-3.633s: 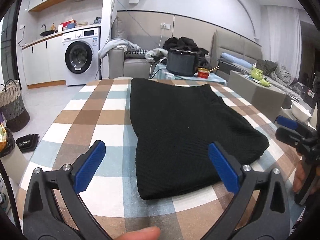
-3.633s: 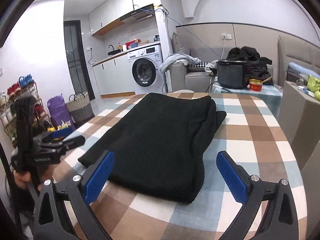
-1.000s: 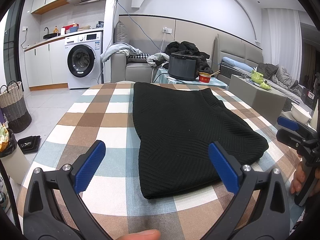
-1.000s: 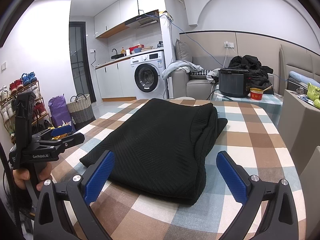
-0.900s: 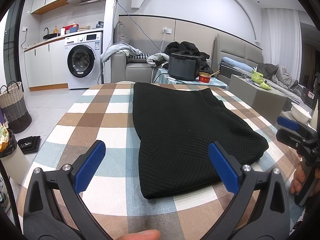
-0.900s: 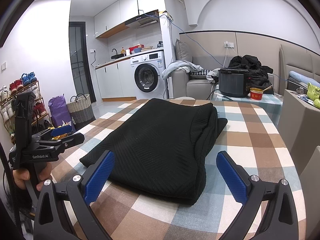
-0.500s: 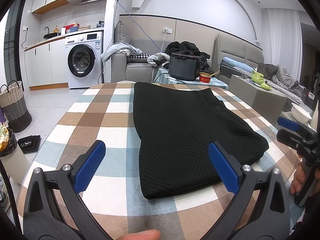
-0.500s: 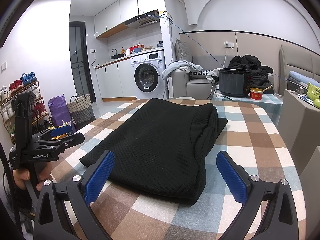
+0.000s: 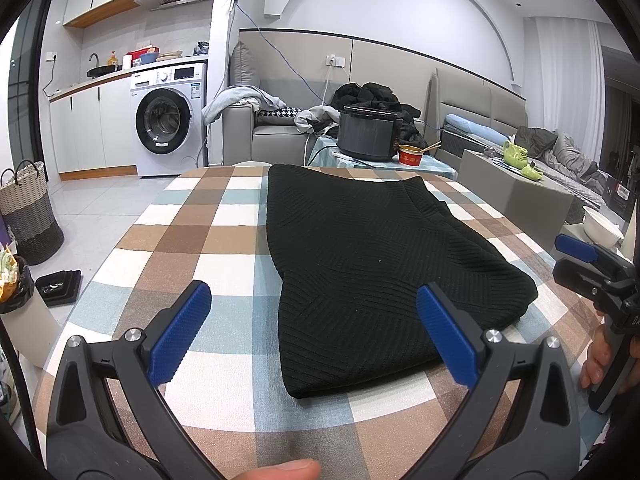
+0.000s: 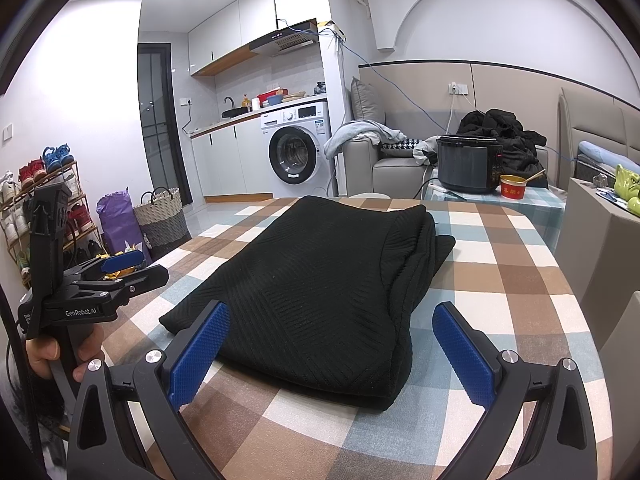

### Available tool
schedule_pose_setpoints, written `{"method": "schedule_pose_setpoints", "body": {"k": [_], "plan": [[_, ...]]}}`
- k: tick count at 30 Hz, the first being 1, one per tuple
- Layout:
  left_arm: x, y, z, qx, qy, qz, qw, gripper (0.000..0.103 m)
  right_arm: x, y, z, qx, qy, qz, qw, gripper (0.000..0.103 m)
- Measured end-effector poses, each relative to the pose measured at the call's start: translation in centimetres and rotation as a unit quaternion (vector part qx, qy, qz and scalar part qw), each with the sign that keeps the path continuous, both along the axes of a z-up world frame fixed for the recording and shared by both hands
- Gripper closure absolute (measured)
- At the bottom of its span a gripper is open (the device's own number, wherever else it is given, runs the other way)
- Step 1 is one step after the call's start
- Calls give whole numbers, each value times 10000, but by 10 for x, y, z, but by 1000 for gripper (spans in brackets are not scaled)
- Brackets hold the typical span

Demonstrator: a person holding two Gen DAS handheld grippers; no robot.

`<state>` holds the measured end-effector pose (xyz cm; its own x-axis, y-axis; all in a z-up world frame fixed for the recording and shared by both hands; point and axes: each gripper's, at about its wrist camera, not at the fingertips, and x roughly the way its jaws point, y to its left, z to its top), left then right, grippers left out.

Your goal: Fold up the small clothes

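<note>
Black ribbed knit garment (image 9: pixel 368 264) lies folded lengthwise on the checked tablecloth (image 9: pixel 192 232); left gripper (image 9: pixel 316 332) and right gripper (image 10: pixel 332 344) hover agape, empty, crosswise fold likely left.

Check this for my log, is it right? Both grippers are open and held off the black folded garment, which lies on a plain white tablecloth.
Not quite: the tablecloth is checked in brown, blue and white, not plain white, as the left wrist view shows. The left gripper and the right gripper are indeed open and clear of the black folded garment.
</note>
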<state>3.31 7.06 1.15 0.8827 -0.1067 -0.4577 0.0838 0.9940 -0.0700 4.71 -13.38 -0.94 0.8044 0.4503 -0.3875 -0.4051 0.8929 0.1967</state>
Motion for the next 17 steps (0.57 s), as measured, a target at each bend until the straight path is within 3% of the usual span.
{"method": "schedule_pose_setpoints", "body": {"k": [17], "plan": [[1,-1,1,-1,-17,-14,10000,1,0,0,1,2,5,0,10000,0]]}}
